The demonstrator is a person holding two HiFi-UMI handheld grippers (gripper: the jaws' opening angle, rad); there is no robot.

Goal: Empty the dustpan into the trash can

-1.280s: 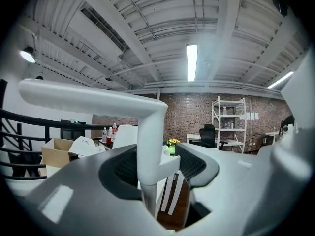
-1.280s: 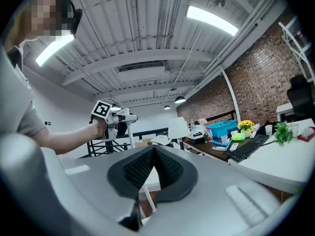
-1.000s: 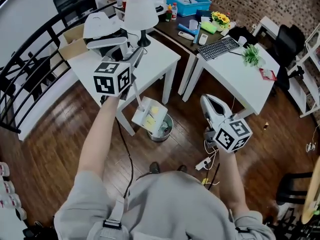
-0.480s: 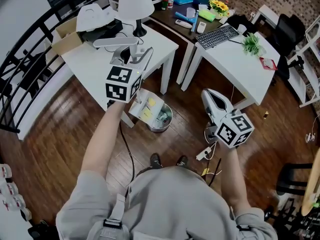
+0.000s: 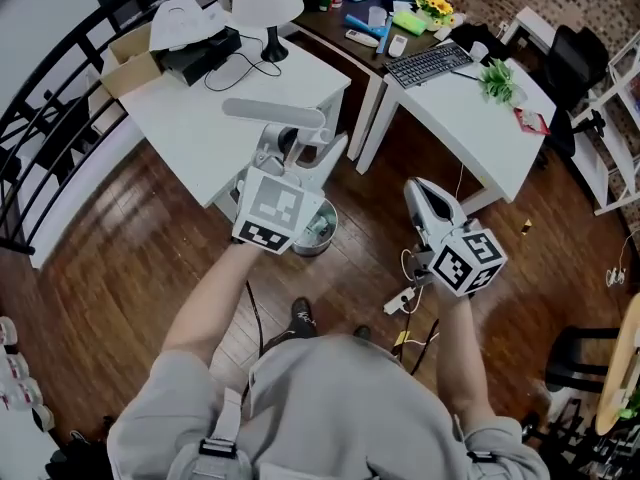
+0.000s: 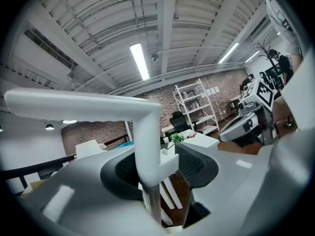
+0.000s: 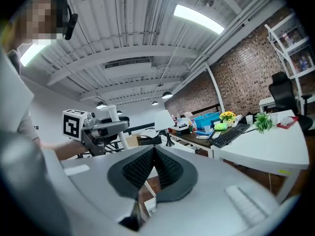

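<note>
My left gripper (image 5: 290, 146) is shut on the dustpan's thin metal pole (image 6: 153, 206), just under its white handle (image 5: 275, 113). That handle (image 6: 78, 104) crosses the top of the left gripper view. The pan itself is hidden beneath the gripper's marker cube (image 5: 277, 208). Directly below the cube, part of the round metal trash can (image 5: 322, 230) shows on the wooden floor, with rubbish inside. My right gripper (image 5: 425, 200) hangs to the right of the can, shut, its pads (image 7: 170, 168) pressed together on nothing. The left gripper (image 7: 98, 127) also shows in the right gripper view.
A white table (image 5: 200, 118) stands just behind the can, and a second white table (image 5: 470, 128) carries a keyboard (image 5: 428, 65) and a plant. A power strip with cables (image 5: 405, 298) lies on the floor by my feet. A black railing (image 5: 50, 148) runs along the left.
My left gripper has carried the dustpan nearer and rightward, over the trash can, and has rolled; the pan has gone out of sight under the marker cube. The right gripper has hardly shifted.
</note>
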